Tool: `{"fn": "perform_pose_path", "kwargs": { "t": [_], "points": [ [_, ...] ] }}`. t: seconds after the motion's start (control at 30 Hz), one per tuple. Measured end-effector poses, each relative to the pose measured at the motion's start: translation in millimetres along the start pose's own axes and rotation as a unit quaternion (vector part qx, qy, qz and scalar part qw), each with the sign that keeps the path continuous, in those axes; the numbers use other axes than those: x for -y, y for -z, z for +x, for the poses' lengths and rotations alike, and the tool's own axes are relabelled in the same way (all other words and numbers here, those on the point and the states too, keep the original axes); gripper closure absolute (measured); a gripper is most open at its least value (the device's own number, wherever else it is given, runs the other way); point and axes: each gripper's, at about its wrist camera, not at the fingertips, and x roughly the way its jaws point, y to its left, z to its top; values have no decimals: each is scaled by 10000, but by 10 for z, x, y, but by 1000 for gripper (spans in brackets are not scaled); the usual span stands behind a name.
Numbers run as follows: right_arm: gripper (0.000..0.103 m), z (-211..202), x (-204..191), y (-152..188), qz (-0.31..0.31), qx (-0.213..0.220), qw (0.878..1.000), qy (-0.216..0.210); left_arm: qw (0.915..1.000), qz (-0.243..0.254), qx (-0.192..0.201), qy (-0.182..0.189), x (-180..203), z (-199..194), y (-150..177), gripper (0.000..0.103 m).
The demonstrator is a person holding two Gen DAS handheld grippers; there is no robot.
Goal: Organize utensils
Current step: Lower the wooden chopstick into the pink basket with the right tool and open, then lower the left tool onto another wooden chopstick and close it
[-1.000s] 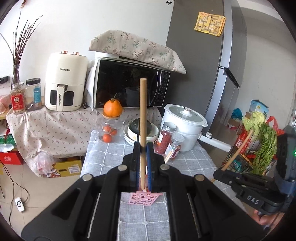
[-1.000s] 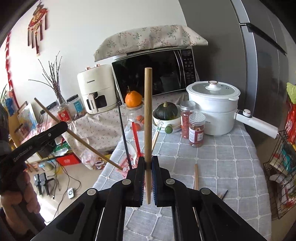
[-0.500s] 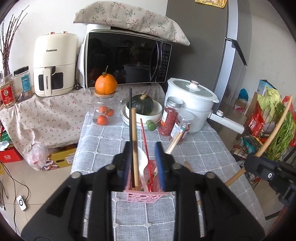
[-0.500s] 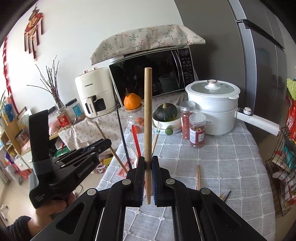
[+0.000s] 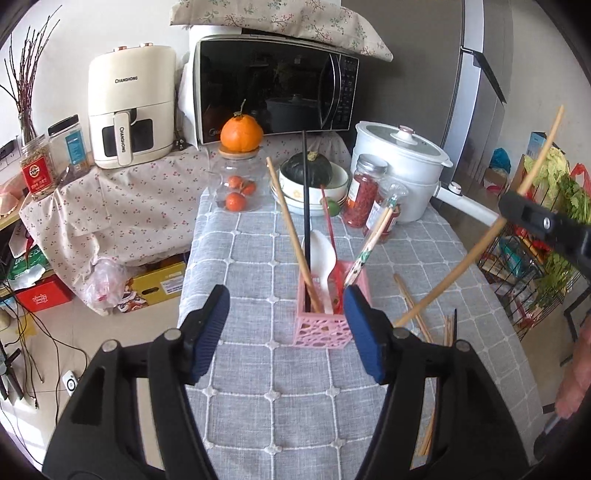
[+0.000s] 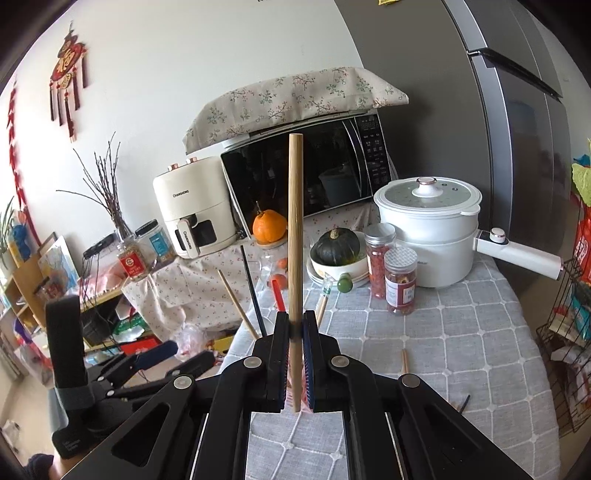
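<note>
You see black microwave (image 5: 275,83) at back, flowery cloth (image 5: 280,14) on top. White air fryer (image 5: 129,105) left of it. Orange (image 5: 241,133) sits on glass jar (image 5: 234,182). Dark squash (image 5: 312,173) rests in bowl (image 5: 295,195). White cooker (image 5: 400,164) right of two red jars (image 5: 364,194). Grey fridge (image 6: 517,122) behind.

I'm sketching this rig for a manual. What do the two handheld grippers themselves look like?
Both are matte black plastic. The left gripper has angular hollow-framed arms, silver pivot rivets and ribbed dark-blue fingers. The right gripper matches it. Small pale lettering marks the left one's body, unreadable here.
</note>
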Motion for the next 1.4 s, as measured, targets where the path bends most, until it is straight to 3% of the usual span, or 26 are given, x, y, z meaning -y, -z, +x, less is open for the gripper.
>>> {"fn": "perform_pose_path", "kwargs": {
  "t": [0.3,0.5,0.7,0.8,0.93,1.17,1.4],
  "points": [
    [96,261,-131,-71,22,350,9993,97,9991,61,-417,-22,-122,58,167,34],
    [96,565,-181,53,-238,151,9989,381,9986,123,-518,31,-97,89,186,34],
    [94,741,-232,167,-456,-121,9982,377,9983,112,-562,63,-100,96,193,29],
    [84,697,-211,159,-364,-116,9989,264,9984,99,-556,66,-94,86,196,27],
    [63,579,-162,117,-261,-79,9995,185,9982,100,-589,69,-80,84,210,24],
    [44,372,30,109,-99,-283,9993,238,9978,175,-639,38,14,58,254,20],
    [29,211,276,199,-110,-665,9960,581,9971,312,-693,22,173,53,293,12]
  ]
}}
